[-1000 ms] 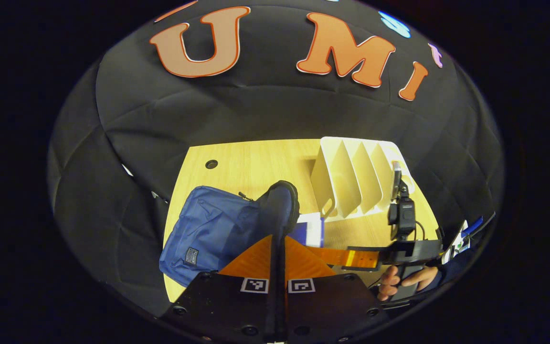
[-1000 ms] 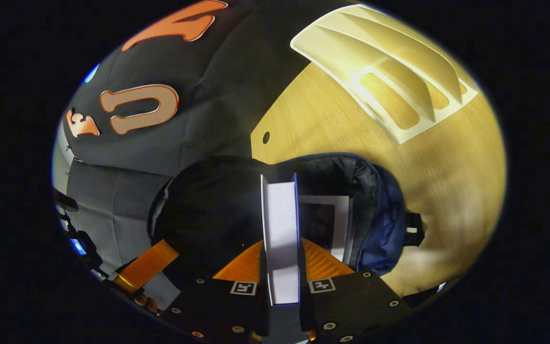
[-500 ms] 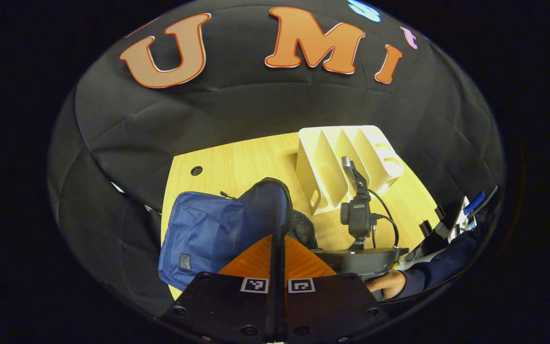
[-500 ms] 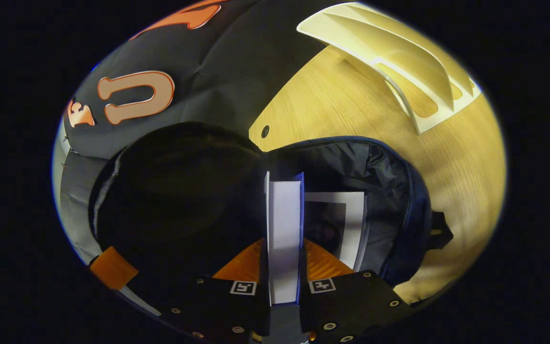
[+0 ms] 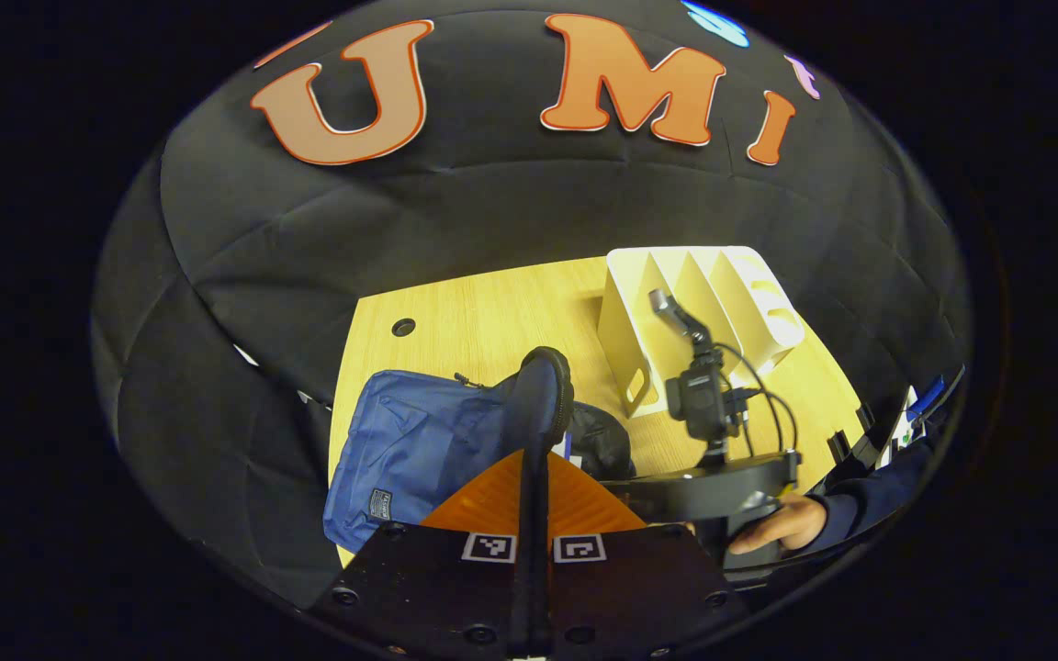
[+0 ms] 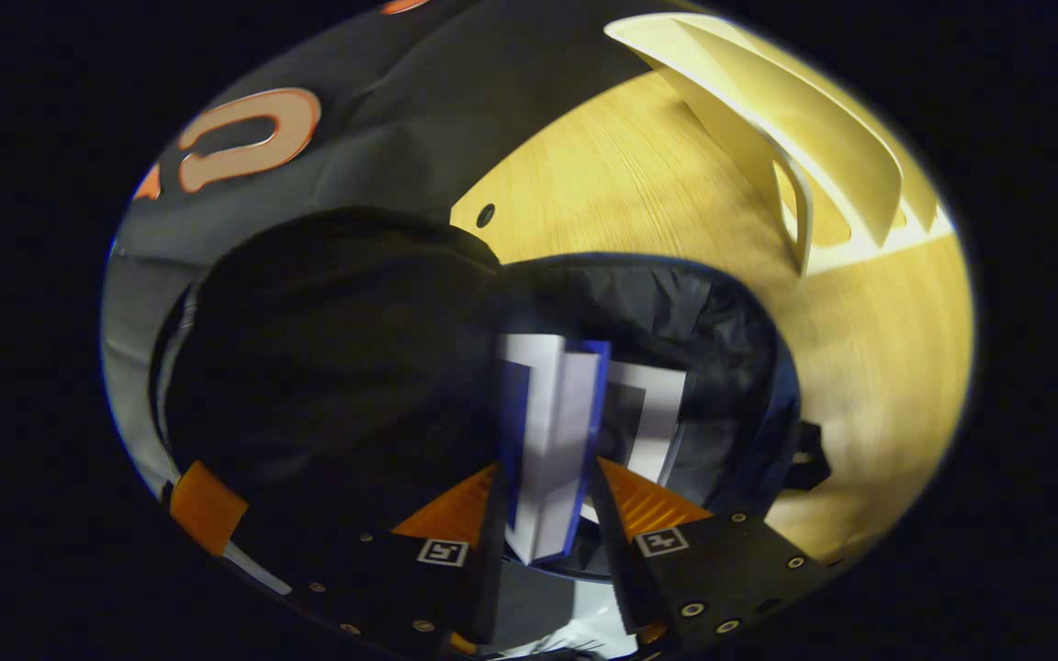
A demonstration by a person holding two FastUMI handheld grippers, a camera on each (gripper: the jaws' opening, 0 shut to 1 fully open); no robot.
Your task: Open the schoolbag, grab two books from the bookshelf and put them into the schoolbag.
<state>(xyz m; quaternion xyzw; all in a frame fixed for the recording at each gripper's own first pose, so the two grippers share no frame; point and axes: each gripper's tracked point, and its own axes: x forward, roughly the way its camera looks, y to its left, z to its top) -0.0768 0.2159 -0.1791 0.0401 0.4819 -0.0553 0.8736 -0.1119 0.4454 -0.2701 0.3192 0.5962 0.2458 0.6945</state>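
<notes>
Landmark: the blue schoolbag, lying on the wooden tabletop with its mouth open.

Left tongs are pressed together on the raised dark flap edge of the schoolbag, holding it up.

Right gripper view: right tongs are spread, fingers standing off on either side of a blue-covered book; the picture is blurred here, but the fingers seem not to press the book. The book stands upright, page edges facing the camera, inside the schoolbag's open mouth. A second book with a white border lies just behind it against the dark lining.

The white bookshelf, with slanted dividers, stands on the tabletop beyond the schoolbag, near but apart from it. In the left gripper view the other gripper's body, with a small camera on top, sits beside the schoolbag's mouth, gripped by a hand in a dark sleeve.
</notes>
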